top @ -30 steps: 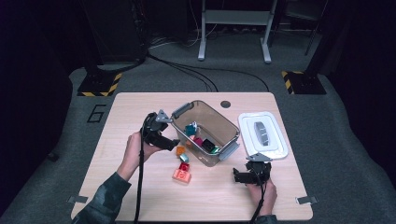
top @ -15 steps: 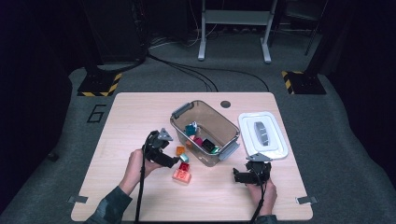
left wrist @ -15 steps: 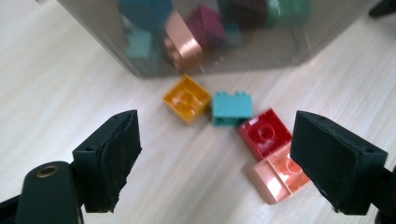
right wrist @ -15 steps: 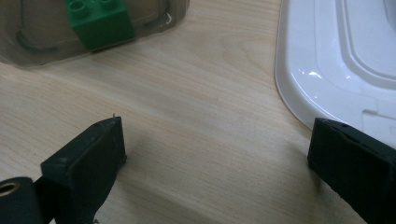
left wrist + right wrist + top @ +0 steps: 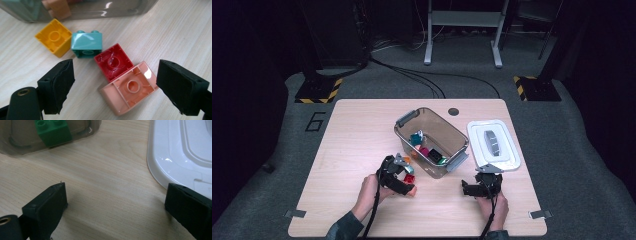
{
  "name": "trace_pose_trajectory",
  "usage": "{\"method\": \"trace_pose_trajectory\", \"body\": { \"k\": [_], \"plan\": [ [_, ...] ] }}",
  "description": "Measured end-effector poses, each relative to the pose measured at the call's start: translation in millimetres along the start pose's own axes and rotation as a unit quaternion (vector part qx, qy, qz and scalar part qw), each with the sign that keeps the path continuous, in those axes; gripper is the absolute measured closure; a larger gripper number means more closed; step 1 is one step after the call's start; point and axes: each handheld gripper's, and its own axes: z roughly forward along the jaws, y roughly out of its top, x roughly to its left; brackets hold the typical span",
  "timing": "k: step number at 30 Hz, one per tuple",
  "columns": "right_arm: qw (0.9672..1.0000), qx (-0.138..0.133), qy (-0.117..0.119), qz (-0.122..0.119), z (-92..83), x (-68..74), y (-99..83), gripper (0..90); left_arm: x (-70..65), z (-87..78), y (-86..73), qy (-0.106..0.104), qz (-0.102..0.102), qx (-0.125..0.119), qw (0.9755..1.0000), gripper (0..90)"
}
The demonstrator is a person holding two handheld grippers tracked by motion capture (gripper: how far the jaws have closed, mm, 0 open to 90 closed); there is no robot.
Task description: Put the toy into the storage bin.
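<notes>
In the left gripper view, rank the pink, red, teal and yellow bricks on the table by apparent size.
1. pink brick, clearly largest, though nearest the camera.
2. red brick, yellow brick and teal brick look about alike; not ranked.

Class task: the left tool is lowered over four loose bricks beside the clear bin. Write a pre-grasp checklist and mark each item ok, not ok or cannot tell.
1. Left tool open: ok.
2. Pink brick between the jaws, untouched: ok.
3. Pink brick free of neighbours: not ok, the red brick touches it.
4. Teal brick and yellow brick outside the jaws: ok.
5. Clear bin uncovered, white lid on the table beside it: ok.
6. Right tool open, nothing between its jaws: ok.
</notes>
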Motion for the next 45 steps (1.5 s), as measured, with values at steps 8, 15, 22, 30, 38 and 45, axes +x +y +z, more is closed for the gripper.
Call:
{"method": "trace_pose_trajectory", "body": {
  "k": [8, 15, 22, 30, 38, 45],
  "plan": [
    [1.0000, 0.000, 0.000, 0.000, 0.0, 0.0, 0.0, 3.4, -0.1, 1.0, -11.0, 0.007, 0.001, 0.012, 0.9999, 15.3],
    [1.0000, 0.000, 0.000, 0.000, 0.0, 0.0, 0.0, 3.4, 6.7, -10.1, -25.4, 0.018, -0.003, 0.020, 0.9996, 15.4],
    [1.0000, 0.000, -0.001, 0.000, -0.1, 0.1, 0.0, 3.5, 18.9, -23.8, -38.6, 0.032, -0.017, 0.030, 0.9989, 15.5],
    [1.0000, 0.000, -0.002, 0.001, -0.1, 0.1, 0.0, 3.6, 9.0, -25.4, -30.1, 0.029, -0.022, -0.003, 0.9993, 14.6],
    [1.0000, 0.000, -0.002, 0.000, -0.1, 0.1, 0.0, 3.6, 4.8, -8.1, -26.3, 0.023, -0.012, 0.013, 0.9996, 15.4],
    [1.0000, 0.000, -0.002, 0.000, -0.1, 0.2, 0.0, 3.6, 14.6, -17.7, -41.1, 0.042, -0.021, 0.020, 0.9987, 17.1]
  ]
}}
